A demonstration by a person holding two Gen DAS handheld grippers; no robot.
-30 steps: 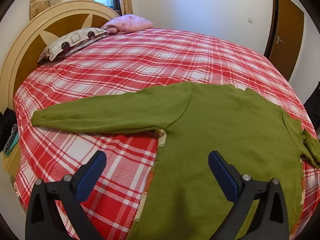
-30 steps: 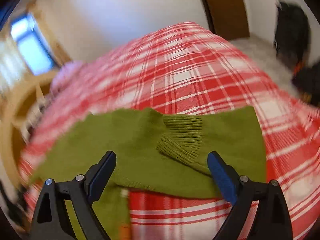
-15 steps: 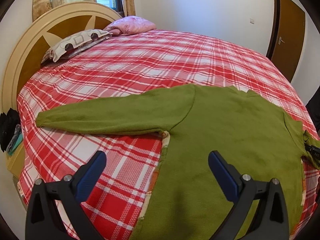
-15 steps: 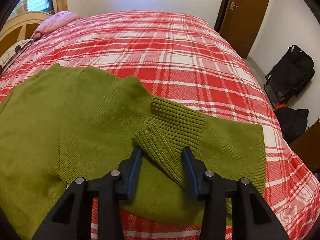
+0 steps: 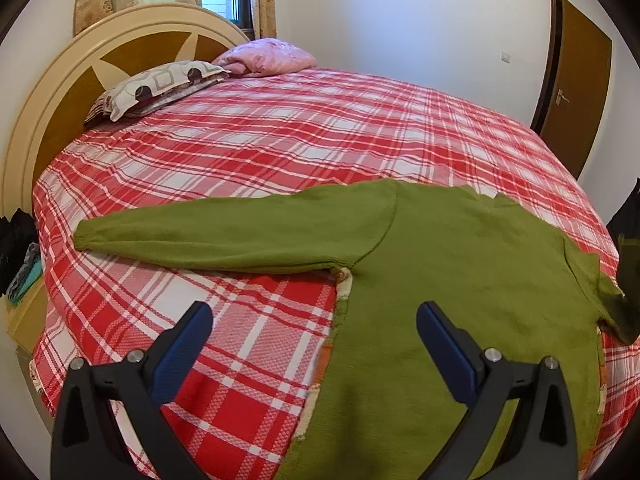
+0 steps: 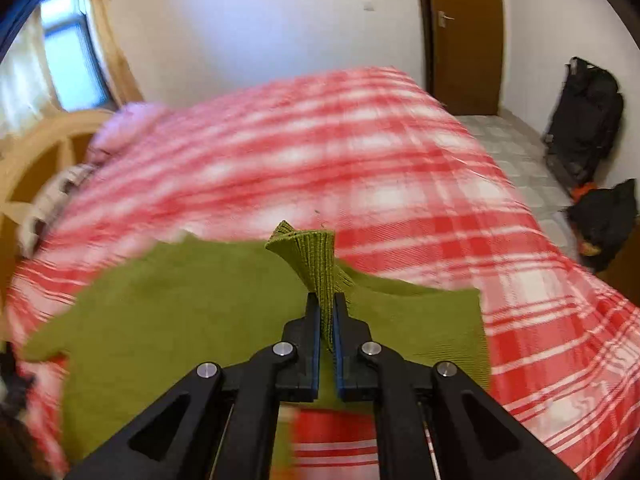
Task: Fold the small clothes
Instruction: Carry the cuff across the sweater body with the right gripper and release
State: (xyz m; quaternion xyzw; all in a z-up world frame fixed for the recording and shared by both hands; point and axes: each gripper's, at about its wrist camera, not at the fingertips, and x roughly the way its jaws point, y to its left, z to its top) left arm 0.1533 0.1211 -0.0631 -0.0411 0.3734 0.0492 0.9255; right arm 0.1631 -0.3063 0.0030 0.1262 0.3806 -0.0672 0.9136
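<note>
A green knit sweater (image 5: 460,280) lies flat on the red plaid bed (image 5: 300,152), its left sleeve (image 5: 224,236) stretched out to the left. My left gripper (image 5: 314,344) is open and empty, hovering over the sweater's lower left edge. My right gripper (image 6: 327,312) is shut on the ribbed cuff (image 6: 316,256) of the right sleeve and holds it lifted above the sweater body (image 6: 180,308). The right wrist view is blurred by motion.
A patterned pillow (image 5: 156,88) and a pink pillow (image 5: 268,56) lie by the round headboard (image 5: 80,76). A brown door (image 5: 572,96) is at the far right. Black bags (image 6: 584,120) stand on the floor beside the bed.
My right gripper closed on the right sleeve's ribbed cuff and lifted it off the sweater. The left gripper stayed open, shifting only slightly.
</note>
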